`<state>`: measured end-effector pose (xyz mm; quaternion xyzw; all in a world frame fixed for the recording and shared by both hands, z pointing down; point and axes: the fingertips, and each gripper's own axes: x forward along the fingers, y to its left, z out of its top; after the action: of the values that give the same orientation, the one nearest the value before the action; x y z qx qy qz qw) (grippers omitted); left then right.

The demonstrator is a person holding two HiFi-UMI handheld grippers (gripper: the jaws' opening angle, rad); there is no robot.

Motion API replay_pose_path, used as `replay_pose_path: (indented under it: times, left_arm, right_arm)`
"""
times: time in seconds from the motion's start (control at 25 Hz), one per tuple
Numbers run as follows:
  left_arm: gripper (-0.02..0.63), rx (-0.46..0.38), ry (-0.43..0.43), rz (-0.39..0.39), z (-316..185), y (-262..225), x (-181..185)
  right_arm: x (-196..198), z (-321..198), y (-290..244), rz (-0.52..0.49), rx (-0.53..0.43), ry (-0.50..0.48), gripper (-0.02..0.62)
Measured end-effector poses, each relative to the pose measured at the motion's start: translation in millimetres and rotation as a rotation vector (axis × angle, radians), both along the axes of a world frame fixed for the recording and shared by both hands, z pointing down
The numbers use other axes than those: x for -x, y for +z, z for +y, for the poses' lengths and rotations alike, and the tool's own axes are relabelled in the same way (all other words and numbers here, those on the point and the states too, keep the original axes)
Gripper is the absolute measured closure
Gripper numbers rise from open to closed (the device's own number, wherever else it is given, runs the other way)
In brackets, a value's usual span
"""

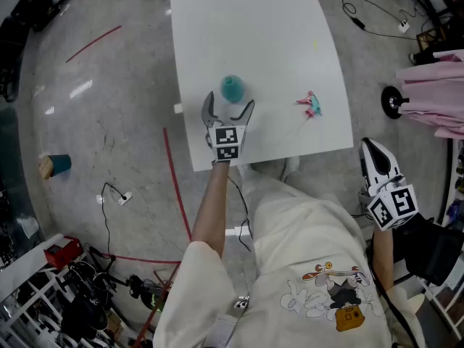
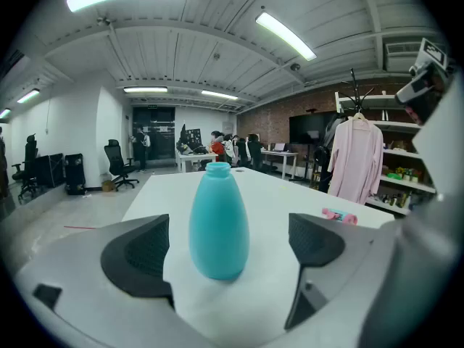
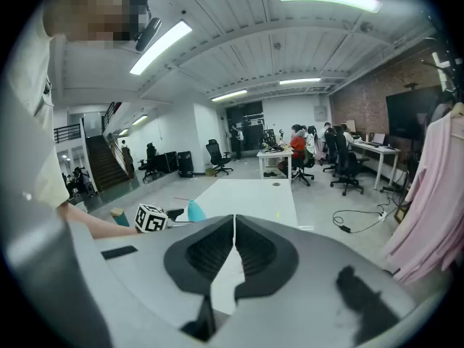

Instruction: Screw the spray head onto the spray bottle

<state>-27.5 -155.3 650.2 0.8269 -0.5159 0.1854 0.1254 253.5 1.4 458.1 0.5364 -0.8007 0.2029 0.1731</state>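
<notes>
No words, numbers or brand names can be read anywhere. The marker cube (image 1: 228, 143) bears only black-and-white squares, no letters.

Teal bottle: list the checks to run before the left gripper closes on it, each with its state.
1. Left gripper jaws apart: ok, wide open.
2. Teal bottle between the jaws: ok, roughly centred, neither pad touching it.
3. Bottle upright on the white table: ok.
4. Bottle neck bare: ok, no head on it.
5. Spray head at hand: ok, lying on the table, right of the bottle in the head view.
6. Right gripper ready to pick up the head: not ok, shut, empty, held off the table's near corner.
</notes>
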Motion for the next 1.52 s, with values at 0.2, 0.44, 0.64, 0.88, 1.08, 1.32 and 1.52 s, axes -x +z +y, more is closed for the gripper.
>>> replay_pose_path:
  times: [0.2,0.44,0.64,0.88,1.08,1.32,1.52]
  left_arm:
    - [0.112,0.017,0.043,0.016,-34,21,-6]
    - [0.112,0.037,0.031,0.035,-59,40,-3]
    - [0.112,0.058,0.042,0.043,-72,45,-7]
    - [0.151,0.093,0.026,-0.031,-78,62,-4]
    - [0.175,0.098,0.019,-0.042,-82,67,1]
    - [0.179,0.096,0.040,-0.014,-76,59,-9]
    - [0.179,0.004,0.123,-0.088,-76,23,-18]
  right_arm:
    - [7,-3,8,-0.008,0.013,0.041,0.588]
    - [23,2,21,-0.027,0.055,0.064,0.588]
    - [29,2,26,-0.038,0.089,0.077,0.588]
    - [41,4,54,-0.071,0.116,0.074,0.588]
    - [44,-22,74,-0.055,0.122,0.053,0.588]
    - [38,-52,132,-0.269,0.326,0.164,0.543]
    - [32,-74,204,-0.788,0.637,0.491,0.474]
